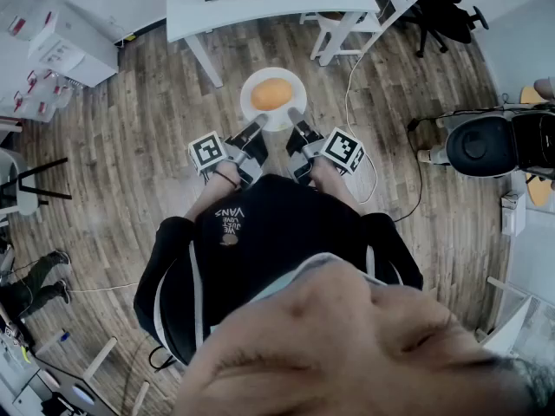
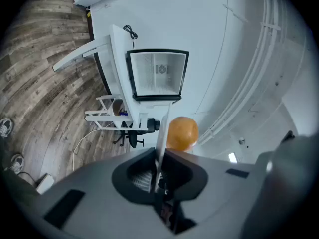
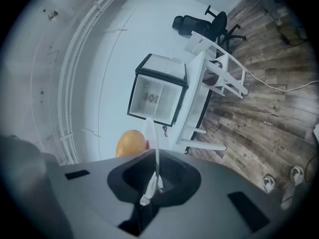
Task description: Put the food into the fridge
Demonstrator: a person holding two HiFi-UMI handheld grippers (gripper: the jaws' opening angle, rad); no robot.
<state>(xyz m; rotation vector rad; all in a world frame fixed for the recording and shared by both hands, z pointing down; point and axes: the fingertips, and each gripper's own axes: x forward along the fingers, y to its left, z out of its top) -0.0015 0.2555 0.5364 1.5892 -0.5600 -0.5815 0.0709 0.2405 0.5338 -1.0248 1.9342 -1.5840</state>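
Hand-held gripper pair sits nearest the body. The left hand-held gripper (image 1: 257, 133) and right hand-held gripper (image 1: 295, 128) reach forward over the wood floor (image 1: 130, 146), marker cubes turned outward. The head view shows only that their tips meet a white plate (image 1: 250, 85) from either side.

Each gripper view settles the grip. The jaws are pressed together on the plate's thin rim, which shows edge-on as a white sliver between the pads.

Orange rounded food (image 1: 271, 94) lies at the middle of the plate, carried in the air between the two grippers. In the gripper views only part of it shows above the gripper body.

Farther on stands a white table (image 1: 260, 7). The gripper views give what the head view crops: a small black-framed fridge (image 2: 157, 73) on that table, pale interior facing the grippers. A black office chair (image 3: 199, 21) stands past the table's end.
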